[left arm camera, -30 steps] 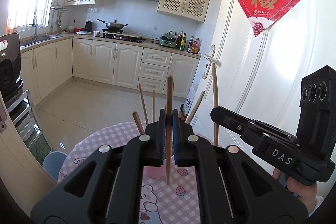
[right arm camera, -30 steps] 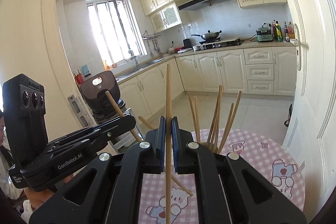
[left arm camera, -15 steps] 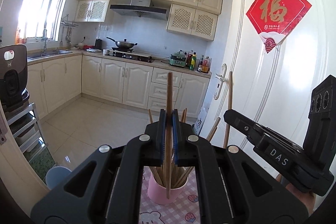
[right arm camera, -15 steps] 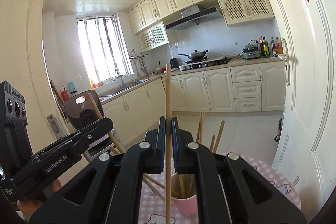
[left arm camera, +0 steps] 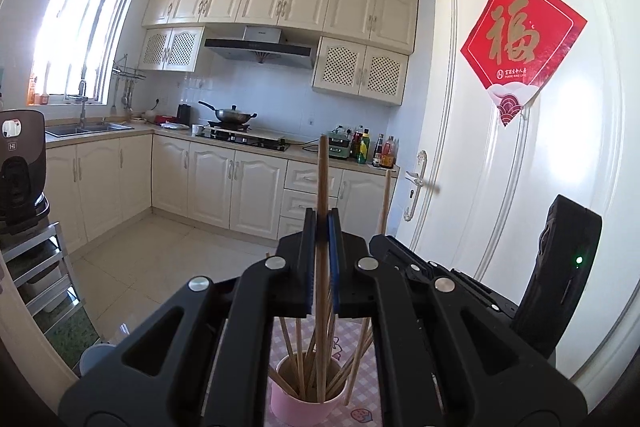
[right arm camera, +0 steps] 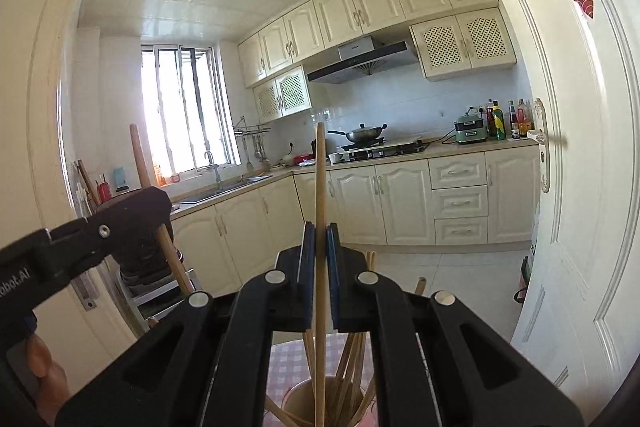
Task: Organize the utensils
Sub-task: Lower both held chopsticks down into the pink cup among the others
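Note:
My left gripper (left arm camera: 321, 227) is shut on an upright wooden chopstick (left arm camera: 322, 179) whose lower end reaches into a pink cup (left arm camera: 304, 405) holding several chopsticks. My right gripper (right arm camera: 319, 239) is shut on another upright chopstick (right arm camera: 320, 179); its lower end dips into the same cup (right arm camera: 298, 401). The right gripper (left arm camera: 440, 279) shows in the left wrist view, close beside the left one, its chopstick (left arm camera: 385, 199) rising behind it. The left gripper (right arm camera: 120, 223) shows at the left of the right wrist view with its chopstick (right arm camera: 140, 163).
The cup stands on a pink checked tablecloth (left arm camera: 360, 415). A white door (left arm camera: 520, 187) with a red decoration is close on the right. A metal rack (left arm camera: 36, 279) with a dark appliance stands at the left. Kitchen cabinets and open floor lie beyond.
Both grippers have tilted up and come closer over the cup. The two held chopsticks now have their lower ends inside the cup, and the table has dropped almost out of view.

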A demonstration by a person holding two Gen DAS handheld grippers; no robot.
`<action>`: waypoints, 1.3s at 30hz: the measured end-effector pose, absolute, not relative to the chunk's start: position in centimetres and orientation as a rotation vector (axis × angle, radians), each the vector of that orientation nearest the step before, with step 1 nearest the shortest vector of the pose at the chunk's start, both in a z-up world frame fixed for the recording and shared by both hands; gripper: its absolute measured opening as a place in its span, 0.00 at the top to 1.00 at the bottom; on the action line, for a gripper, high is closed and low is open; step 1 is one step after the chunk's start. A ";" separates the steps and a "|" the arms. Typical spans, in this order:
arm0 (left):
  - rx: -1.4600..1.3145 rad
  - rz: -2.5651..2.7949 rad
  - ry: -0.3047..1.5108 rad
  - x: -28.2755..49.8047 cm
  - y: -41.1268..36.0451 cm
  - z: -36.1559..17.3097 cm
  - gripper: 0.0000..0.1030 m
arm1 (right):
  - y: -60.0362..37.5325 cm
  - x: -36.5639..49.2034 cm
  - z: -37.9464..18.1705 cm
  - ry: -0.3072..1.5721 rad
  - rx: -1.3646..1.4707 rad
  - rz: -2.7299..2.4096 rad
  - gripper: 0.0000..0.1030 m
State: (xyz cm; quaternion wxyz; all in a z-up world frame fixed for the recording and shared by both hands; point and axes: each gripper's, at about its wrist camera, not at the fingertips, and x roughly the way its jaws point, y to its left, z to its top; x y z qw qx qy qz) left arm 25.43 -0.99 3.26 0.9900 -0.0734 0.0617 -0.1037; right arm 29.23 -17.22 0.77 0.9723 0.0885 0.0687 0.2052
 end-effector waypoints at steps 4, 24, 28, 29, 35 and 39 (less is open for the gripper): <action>-0.137 -0.201 0.123 26.1 -0.9 2.9 0.94 | -16.7 29.8 -0.2 0.122 0.168 0.390 0.95; -0.065 -0.197 0.266 26.7 -2.3 -1.8 0.94 | -17.1 26.6 -2.4 0.182 0.064 0.452 0.95; -0.063 -0.196 0.292 26.2 -2.3 -2.5 0.94 | -17.6 26.2 -3.3 0.218 0.067 0.452 0.95; -0.062 -0.193 0.295 26.1 -2.3 -2.6 0.94 | -17.6 26.0 -3.5 0.229 0.064 0.452 0.95; -0.063 -0.206 0.320 25.4 -2.0 -3.0 0.93 | -17.3 26.2 -4.7 0.306 0.063 0.449 0.95; -0.038 -0.186 0.348 25.3 -2.1 -3.2 0.93 | -17.3 26.1 -5.1 0.340 0.083 0.442 0.94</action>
